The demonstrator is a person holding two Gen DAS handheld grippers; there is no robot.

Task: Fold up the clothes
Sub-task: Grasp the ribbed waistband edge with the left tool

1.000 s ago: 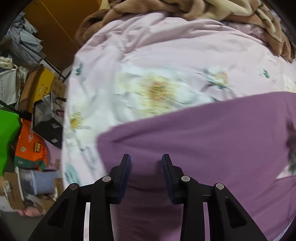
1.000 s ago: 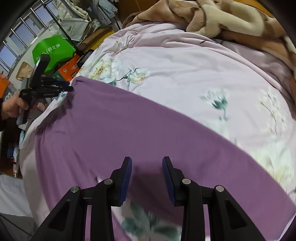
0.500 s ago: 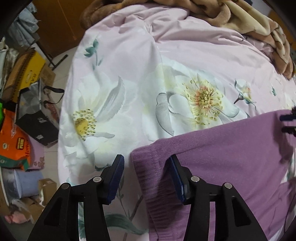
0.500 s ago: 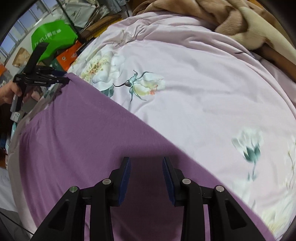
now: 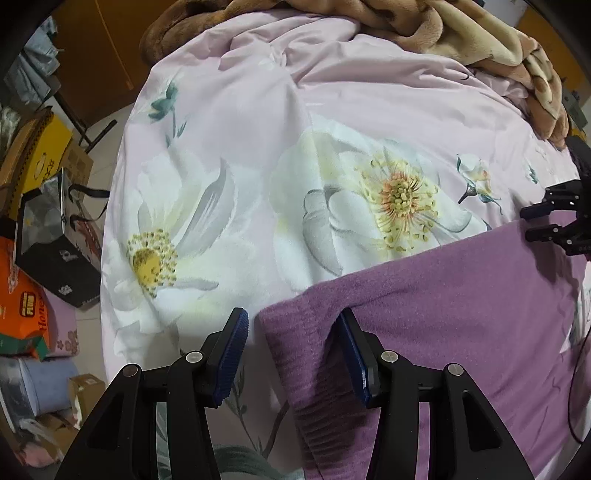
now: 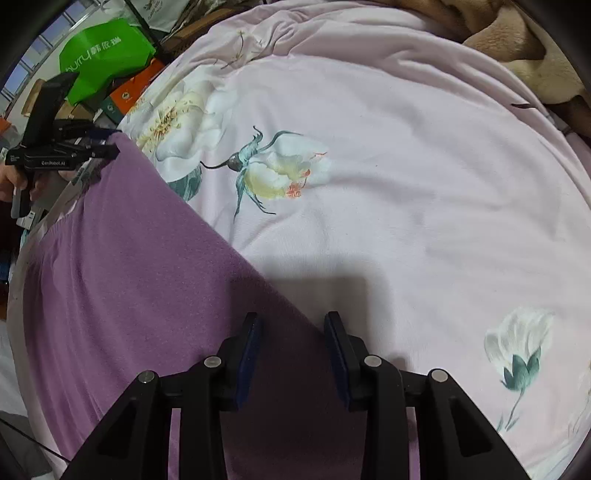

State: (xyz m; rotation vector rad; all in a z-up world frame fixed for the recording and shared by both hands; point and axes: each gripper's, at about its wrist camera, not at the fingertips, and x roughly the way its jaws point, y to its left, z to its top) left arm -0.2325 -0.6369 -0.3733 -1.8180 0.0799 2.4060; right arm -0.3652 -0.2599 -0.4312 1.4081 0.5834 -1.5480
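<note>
Left wrist view: left gripper [image 5: 291,338] fingers apart astride garment [image 5: 461,314] corner at 6 o'clock; right gripper [image 6: 293,334] likewise apart over its edge — risk: pinching bedsheet [image 5: 258,166] too.

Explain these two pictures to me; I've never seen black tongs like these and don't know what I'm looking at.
No robot here: a person holds a two-finger gripper in each hand, each with a camera looking along its fingers. One picture comes from the left gripper, the other from the right gripper. Each also glimpses the other at its edge. Both point down at a purple garment spread flat on a floral bedsheet, with a brown blanket bunched at the far end. The left gripper straddles the garment's ribbed corner, the right its long edge. Both stand open; nothing is gripped yet.
</note>
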